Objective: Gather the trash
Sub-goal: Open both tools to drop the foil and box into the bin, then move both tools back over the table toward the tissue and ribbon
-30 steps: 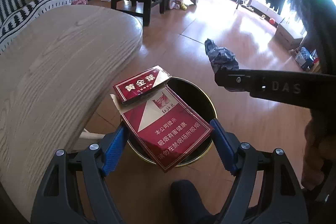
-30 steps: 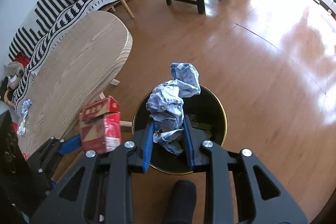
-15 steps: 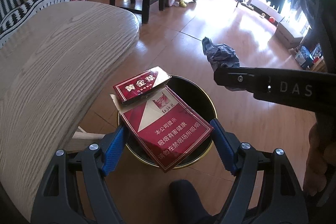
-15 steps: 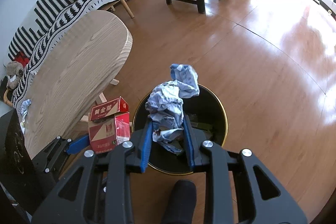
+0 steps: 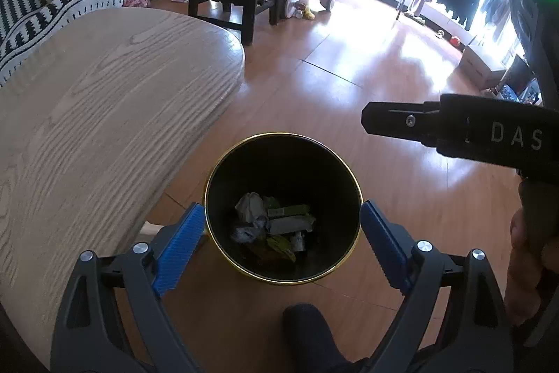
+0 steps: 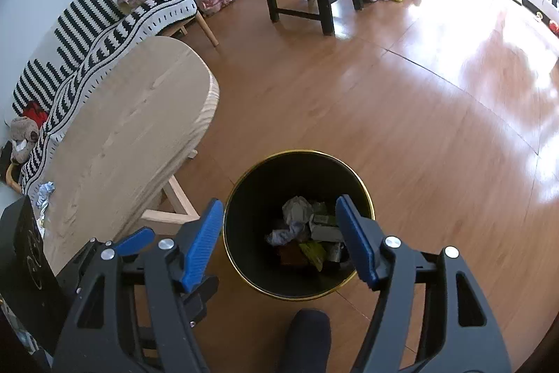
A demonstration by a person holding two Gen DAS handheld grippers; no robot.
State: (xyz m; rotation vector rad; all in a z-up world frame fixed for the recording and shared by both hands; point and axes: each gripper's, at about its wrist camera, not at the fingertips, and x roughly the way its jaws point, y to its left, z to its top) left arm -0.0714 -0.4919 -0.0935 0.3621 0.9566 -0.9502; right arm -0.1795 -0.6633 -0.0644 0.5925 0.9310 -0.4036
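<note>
Right gripper (image 6: pixel 279 233) spread wide (empty), above bin (image 6: pixel 244 194)

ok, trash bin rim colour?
Gold rim on the black trash bin; it shows best in the left wrist view.

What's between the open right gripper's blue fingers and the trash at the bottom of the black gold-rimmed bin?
Nothing: right gripper hangs open over the black gold-rimmed bin; right wrist view shows trash unobstructed.

A: Any writing legible anywhere?

B: Only white capitals "DAS" on the black body of the right gripper (image 5: pixel 496 137), seen from the left wrist.

A: And the trash in the bin?

B: Nothing readable.
</note>
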